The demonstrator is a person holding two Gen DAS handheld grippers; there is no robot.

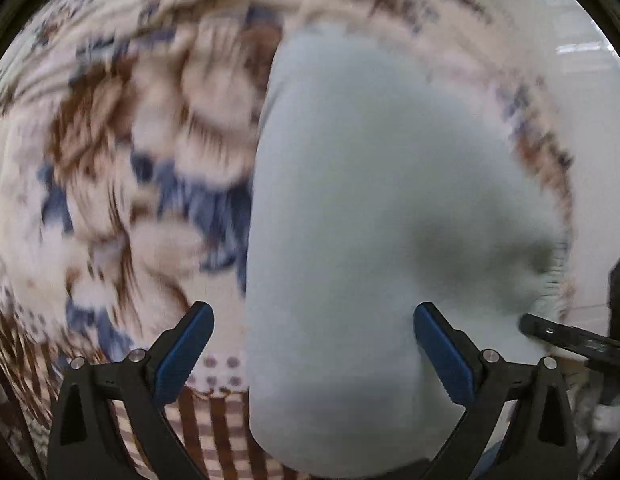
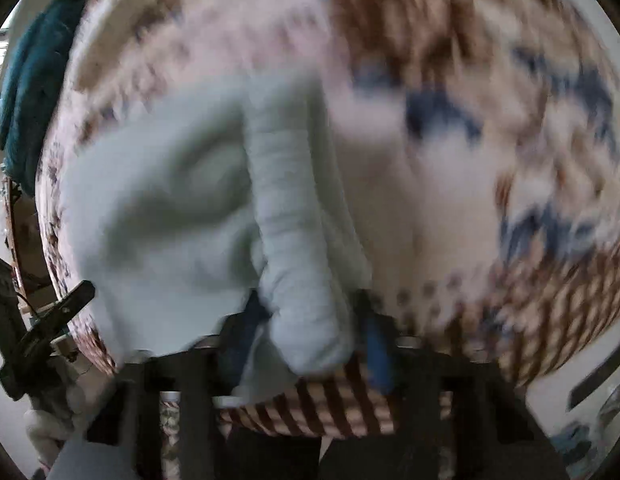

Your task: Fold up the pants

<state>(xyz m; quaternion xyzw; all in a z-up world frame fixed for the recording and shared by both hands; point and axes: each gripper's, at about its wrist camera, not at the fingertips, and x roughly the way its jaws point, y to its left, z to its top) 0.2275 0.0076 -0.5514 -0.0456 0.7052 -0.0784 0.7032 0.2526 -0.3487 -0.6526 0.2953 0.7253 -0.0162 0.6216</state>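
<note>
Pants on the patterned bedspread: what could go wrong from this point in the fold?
1. The right gripper pinches only one bunched fold of the pale blue pants; it may slip or drag layers unevenly.
2. The left gripper is open over the pants, near their edge on the bedspread; it may catch that too.

Both grippers aimed down, left spread, right clamped.
Left gripper point(image 1: 313, 354) points straight down, blue pads point(image 1: 181, 354) wide apart, gripping nothing. Right gripper point(image 2: 310, 336) tilts steeply down, jaws pinched on a fold of pale pants point(image 2: 305, 240).
</note>
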